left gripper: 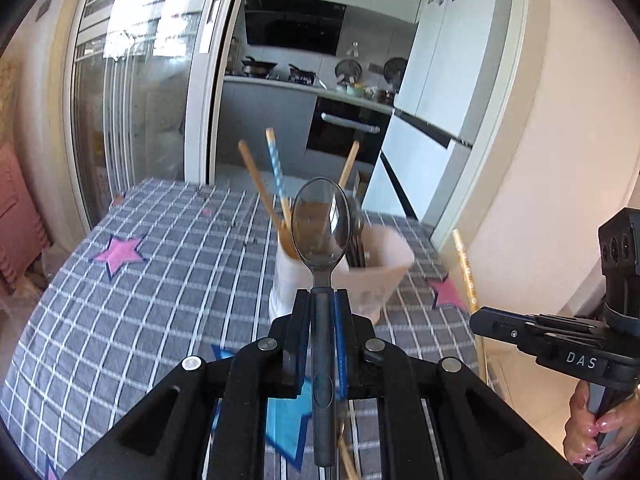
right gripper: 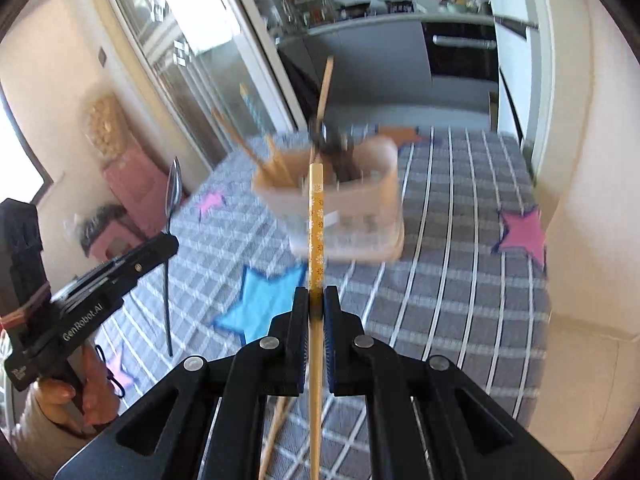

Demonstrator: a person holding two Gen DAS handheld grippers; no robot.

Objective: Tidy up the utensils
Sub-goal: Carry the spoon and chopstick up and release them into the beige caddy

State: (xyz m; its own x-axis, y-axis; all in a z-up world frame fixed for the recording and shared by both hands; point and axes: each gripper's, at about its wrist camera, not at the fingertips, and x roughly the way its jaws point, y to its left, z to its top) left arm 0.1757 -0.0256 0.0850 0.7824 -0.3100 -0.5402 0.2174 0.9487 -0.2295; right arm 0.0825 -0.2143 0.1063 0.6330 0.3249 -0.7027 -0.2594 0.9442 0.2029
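Observation:
My left gripper (left gripper: 322, 294) is shut on the dark handle of a smoky translucent spoon (left gripper: 321, 224), whose bowl stands up in front of the utensil holder (left gripper: 384, 268). The pale pink holder sits on the checked tablecloth with several wooden chopsticks (left gripper: 256, 180) and dark utensils in it. My right gripper (right gripper: 316, 294) is shut on a yellow flower-patterned chopstick (right gripper: 316, 216) that points at the holder (right gripper: 360, 200). In the right wrist view the left gripper (right gripper: 168, 242) holds the spoon (right gripper: 173, 192) at the left. The right gripper (left gripper: 478, 318) with its chopstick (left gripper: 464, 268) shows at the right edge of the left wrist view.
The table carries a grey checked cloth (left gripper: 160, 280) with pink and blue stars (right gripper: 260, 300). More wooden chopsticks (right gripper: 276, 432) lie on it below my right gripper. A glass sliding door (left gripper: 140, 80) and a kitchen lie beyond; a wall (right gripper: 592, 160) stands close on the right.

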